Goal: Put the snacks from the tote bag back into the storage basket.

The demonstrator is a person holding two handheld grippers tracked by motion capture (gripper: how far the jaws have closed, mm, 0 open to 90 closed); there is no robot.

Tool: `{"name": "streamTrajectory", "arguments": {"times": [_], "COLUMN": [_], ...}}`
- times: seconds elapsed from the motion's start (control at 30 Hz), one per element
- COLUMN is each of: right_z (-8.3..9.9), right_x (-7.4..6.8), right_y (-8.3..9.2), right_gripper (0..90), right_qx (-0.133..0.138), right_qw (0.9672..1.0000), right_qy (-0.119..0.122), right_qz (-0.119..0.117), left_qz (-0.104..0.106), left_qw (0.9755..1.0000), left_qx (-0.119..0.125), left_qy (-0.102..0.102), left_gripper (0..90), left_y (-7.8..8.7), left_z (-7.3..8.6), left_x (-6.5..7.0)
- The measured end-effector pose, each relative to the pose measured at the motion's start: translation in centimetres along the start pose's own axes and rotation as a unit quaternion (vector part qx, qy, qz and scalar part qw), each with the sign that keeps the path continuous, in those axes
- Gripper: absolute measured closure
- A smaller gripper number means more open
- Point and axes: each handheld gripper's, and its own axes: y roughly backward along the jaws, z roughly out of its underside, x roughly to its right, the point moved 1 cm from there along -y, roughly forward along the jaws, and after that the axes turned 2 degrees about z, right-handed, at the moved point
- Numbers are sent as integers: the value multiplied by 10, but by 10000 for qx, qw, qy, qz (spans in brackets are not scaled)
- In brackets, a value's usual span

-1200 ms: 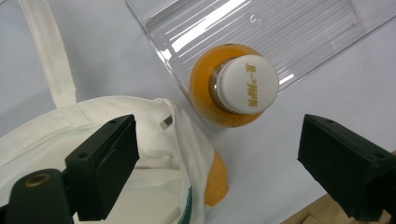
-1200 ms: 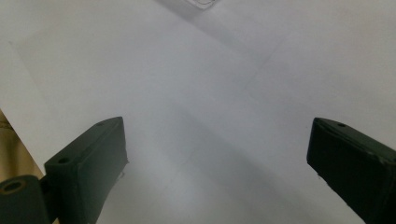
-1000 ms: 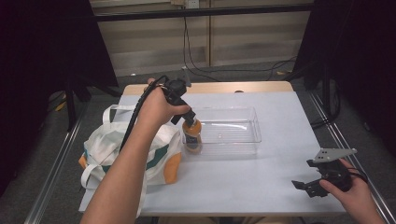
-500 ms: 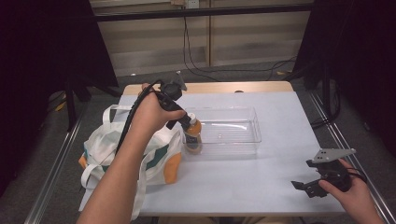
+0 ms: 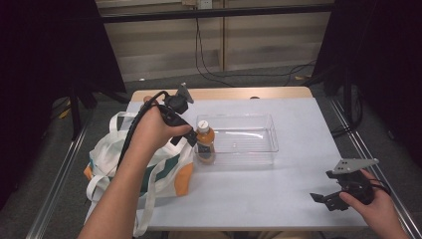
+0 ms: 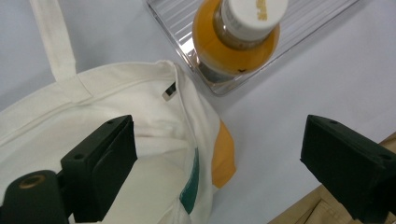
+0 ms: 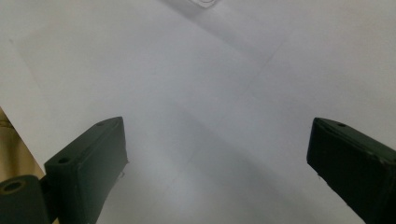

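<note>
Orange juice fills the bottle [image 5: 205, 145], which stands upright with its long axis vertical and its white cap [image 6: 252, 16] pointing up; in the left tool's view the cap faces the camera almost head-on. The bottle sits at the left end of the clear plastic tray [image 5: 249, 149], inside its near-left corner and close against the wall, and it is the one thing to be seen in the tray. The tray lies lengthwise across the middle of the white surface [image 5: 259, 194].

Just left of the tray, a white cloth tote bag [image 5: 124, 159] with green and orange parts slumps on the surface, one corner touching the tray's left end; what it holds cannot be made out.

The left tool [image 5: 191, 139] hangs over the bag's edge just beside the bottle, its jaws spread wide with nothing between them. The right tool [image 5: 326, 199] rests low near the surface's front right corner, well apart from the tray, its jaws likewise spread over bare surface.

A second ago the left tool was right at the bottle's cap; it has since drawn back to the left and let go, while the bottle stands in the same place. The right tool has not moved.
</note>
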Motion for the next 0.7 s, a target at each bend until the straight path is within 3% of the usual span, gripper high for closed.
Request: {"name": "streamTrajectory", "arguments": {"times": [0.47,0.7], "right_z": [0,0], "right_x": [0,-1], "right_y": [-1,-1], "right_gripper": [48,48], "right_qx": [-17,-17], "right_qw": [10000,10000], "right_qy": [-6,-7], "right_qz": [-5,1], "left_qz": [25,48], "left_qw": [10000,9999], "left_qx": [-37,87], "left_qy": [11,-20], "left_gripper": [106,103], "left_y": [-6,-6], "left_z": [20,26], "left_x": [-4,-4]}}
